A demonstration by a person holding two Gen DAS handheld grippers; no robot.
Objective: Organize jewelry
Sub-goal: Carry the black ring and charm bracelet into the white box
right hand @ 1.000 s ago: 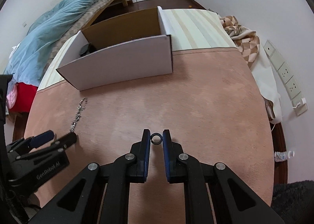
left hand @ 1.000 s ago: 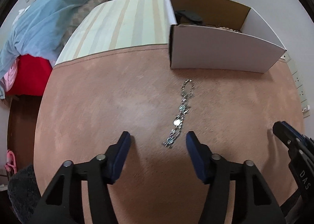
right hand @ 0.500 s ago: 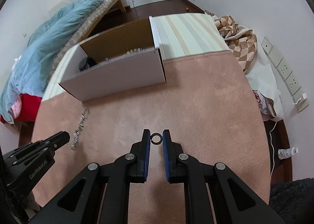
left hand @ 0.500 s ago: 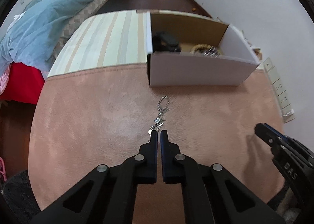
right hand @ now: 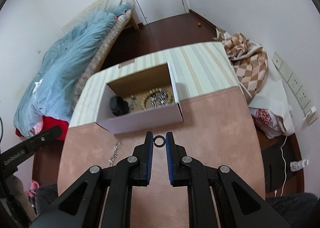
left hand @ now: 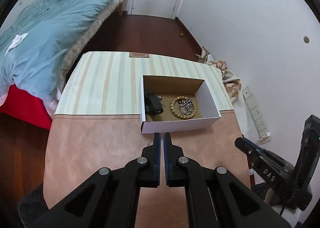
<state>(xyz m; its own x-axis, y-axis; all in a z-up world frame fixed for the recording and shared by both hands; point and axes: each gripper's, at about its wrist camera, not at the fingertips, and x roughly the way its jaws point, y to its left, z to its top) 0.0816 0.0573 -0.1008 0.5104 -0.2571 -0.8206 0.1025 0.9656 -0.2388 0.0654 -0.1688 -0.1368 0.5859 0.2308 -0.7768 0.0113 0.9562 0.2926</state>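
Note:
My left gripper (left hand: 161, 137) is shut, raised above the pink table just in front of the white cardboard box (left hand: 180, 126). A silver chain (right hand: 115, 153) shows in the right wrist view, stretched out over the table near the box; in the left wrist view only a bit of it (left hand: 150, 143) peeks out beside the left finger. My right gripper (right hand: 159, 141) is shut on a small dark ring (right hand: 159, 140), held above the table in front of the box (right hand: 140, 121). The box holds a wooden bead bracelet (left hand: 183, 108), a silver chain (left hand: 187, 106) and a black item (left hand: 153, 103).
The pink table surface (left hand: 90, 148) meets a striped cloth (left hand: 108, 86) behind the box. A bed with a blue duvet (left hand: 40, 34) lies at the left. A checked blanket (right hand: 248, 62) and wall sockets (right hand: 296, 86) are at the right.
My left gripper closed at the silver chain and rose, so the box inside came into view. My right gripper rose with the ring still in it.

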